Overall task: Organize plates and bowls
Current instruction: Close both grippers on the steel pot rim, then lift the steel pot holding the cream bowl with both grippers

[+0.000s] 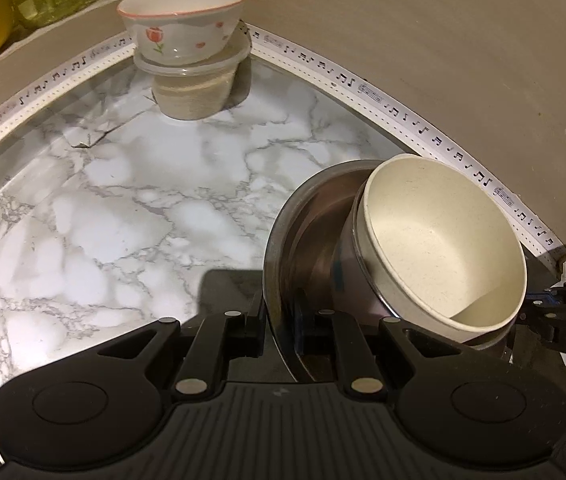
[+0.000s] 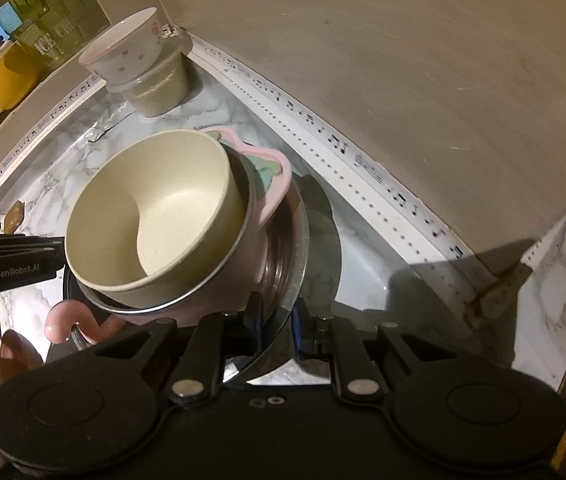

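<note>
At twelve o'clock on the marble counter [image 1: 123,208], a tulip-print bowl [image 1: 181,24] tops a lidded tub [image 1: 195,92]; a yellow mug [image 2: 7,80] sits at ten. Left gripper [image 1: 279,320] and right gripper [image 2: 275,328] both clamp the steel plate [image 1: 303,240] rim, carrying a tilted cream bowl [image 2: 151,216] stack just above each gripper's fingertips

A bench [image 1: 115,216] with a white, grey-veined marble pattern is seen, bordered along its far edges by a white strip [image 1: 411,114] printed with black music notes. At the far corner, a beige tub [image 1: 195,96] with a clear lid is stood directly on the bench, and a white bowl [image 1: 181,20] with red flowers is set on that lid. A small tear in the surface covering [image 1: 87,142] is visible left of the tub.
</note>
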Tool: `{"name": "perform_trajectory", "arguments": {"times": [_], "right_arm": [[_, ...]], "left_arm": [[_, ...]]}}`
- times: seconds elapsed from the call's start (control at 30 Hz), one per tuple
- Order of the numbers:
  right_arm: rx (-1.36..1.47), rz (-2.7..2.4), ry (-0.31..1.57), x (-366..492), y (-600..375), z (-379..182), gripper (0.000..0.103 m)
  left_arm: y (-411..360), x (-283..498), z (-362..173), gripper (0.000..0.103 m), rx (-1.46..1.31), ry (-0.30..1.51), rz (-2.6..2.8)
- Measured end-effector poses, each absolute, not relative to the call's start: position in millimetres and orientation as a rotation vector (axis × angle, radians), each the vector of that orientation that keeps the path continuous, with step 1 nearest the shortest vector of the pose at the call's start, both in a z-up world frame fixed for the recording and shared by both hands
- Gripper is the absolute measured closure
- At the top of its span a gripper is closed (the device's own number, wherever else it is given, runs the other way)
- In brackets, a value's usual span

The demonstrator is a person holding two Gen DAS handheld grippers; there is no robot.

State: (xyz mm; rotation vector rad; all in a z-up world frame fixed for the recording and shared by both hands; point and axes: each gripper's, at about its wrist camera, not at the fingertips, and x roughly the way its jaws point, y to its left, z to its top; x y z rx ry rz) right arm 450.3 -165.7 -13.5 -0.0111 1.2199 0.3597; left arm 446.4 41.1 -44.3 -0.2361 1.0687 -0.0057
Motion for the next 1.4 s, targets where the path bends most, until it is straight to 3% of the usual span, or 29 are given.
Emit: {"name": "perform_trajectory", "arguments": {"times": [1.4], "right_arm": [[0.017, 0.330, 1.206, 396.1, -208.4, -4.7, 0.086]], "left_arm": [[-15.0, 421.5, -38.5, 0.090, -0.173, 1.086, -0.120]]}}
